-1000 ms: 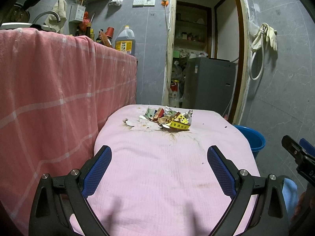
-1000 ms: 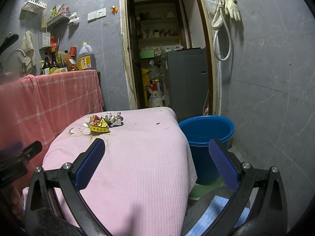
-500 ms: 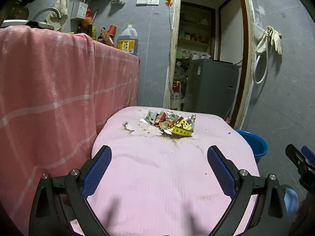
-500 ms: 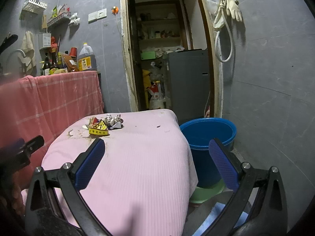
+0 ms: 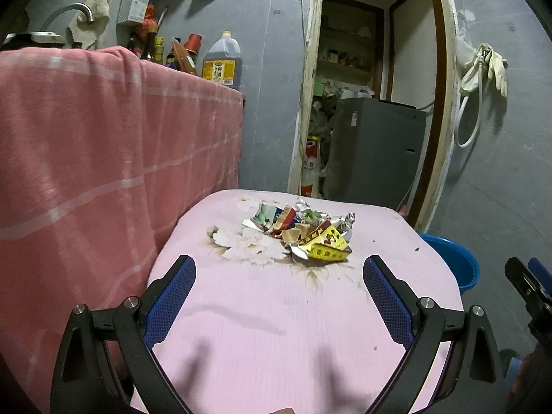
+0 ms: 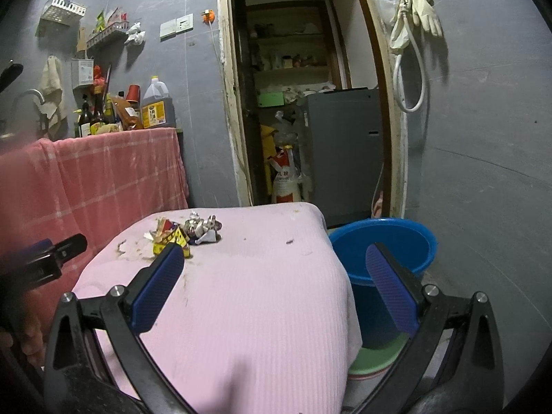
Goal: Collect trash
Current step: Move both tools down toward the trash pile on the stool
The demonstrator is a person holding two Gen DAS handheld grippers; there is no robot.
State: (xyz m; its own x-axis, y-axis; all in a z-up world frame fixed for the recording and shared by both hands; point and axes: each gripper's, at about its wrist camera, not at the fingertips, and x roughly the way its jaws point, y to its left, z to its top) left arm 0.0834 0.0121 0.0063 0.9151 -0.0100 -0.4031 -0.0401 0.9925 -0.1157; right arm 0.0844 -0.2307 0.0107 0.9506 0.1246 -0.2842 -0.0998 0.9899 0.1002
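Observation:
A pile of crumpled wrappers and paper scraps (image 5: 303, 231) lies on the far part of a low table under a pink cloth (image 5: 276, 327). The pile also shows in the right wrist view (image 6: 183, 234). My left gripper (image 5: 279, 296) is open and empty, a short way in front of the pile. My right gripper (image 6: 272, 283) is open and empty over the table's right part, with its left finger (image 6: 158, 286) in front of the pile's near edge. A blue bucket (image 6: 386, 241) stands on the floor right of the table.
A counter draped in a red checked cloth (image 5: 103, 158) rises at the left, with bottles and an oil jug (image 5: 220, 62) on top. An open doorway with a grey appliance (image 6: 345, 151) is behind the table. A green basin (image 6: 372, 362) sits under the bucket.
Both grippers have moved forward toward the trash pile, which now looks larger and nearer. Both stay open and empty.

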